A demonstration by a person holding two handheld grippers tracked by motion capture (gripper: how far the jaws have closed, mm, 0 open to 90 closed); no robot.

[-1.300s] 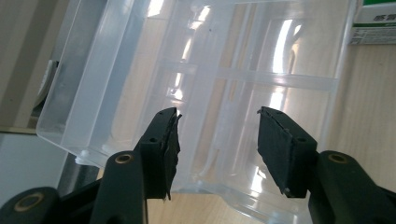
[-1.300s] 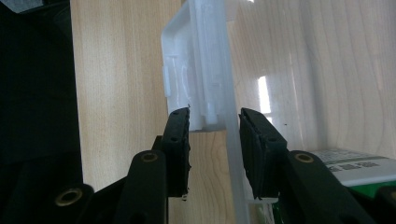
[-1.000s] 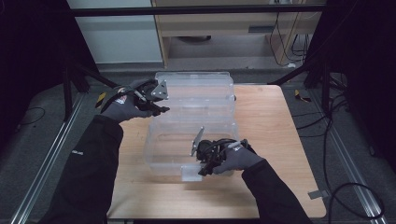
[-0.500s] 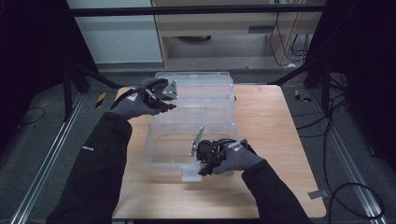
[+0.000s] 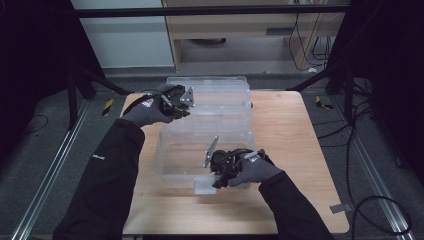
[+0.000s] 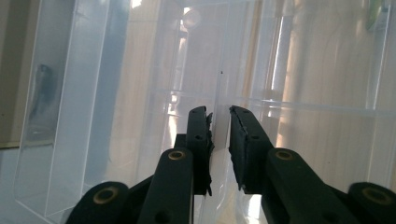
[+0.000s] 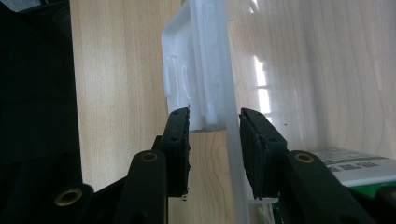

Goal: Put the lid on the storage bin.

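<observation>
A clear plastic box [image 5: 207, 131] lies on the wooden table [image 5: 285, 130]. My left gripper [image 5: 183, 103] is at the left edge of the box's far half. In the left gripper view its jaws [image 6: 218, 116] have just been closing, and a thin clear wall [image 6: 220, 88] stands in the narrow gap between the pads, with a slit of light still showing on each side. My right gripper [image 5: 214, 179] is at the box's near edge. It [image 7: 215, 114] is shut on the front wall [image 7: 229, 140], with the white latch [image 7: 194, 70] against the left pad.
A green-and-white labelled item [image 7: 355, 170] lies behind the box's clear wall, beside my right gripper. Black frame legs [image 5: 345, 75] stand at the table's far corners. Cables [image 5: 370, 210] run over the grey floor to the right. Bare wood lies right of the box.
My left hand has moved right, up to the box's far-left edge. The right hand has stayed at the near edge.
</observation>
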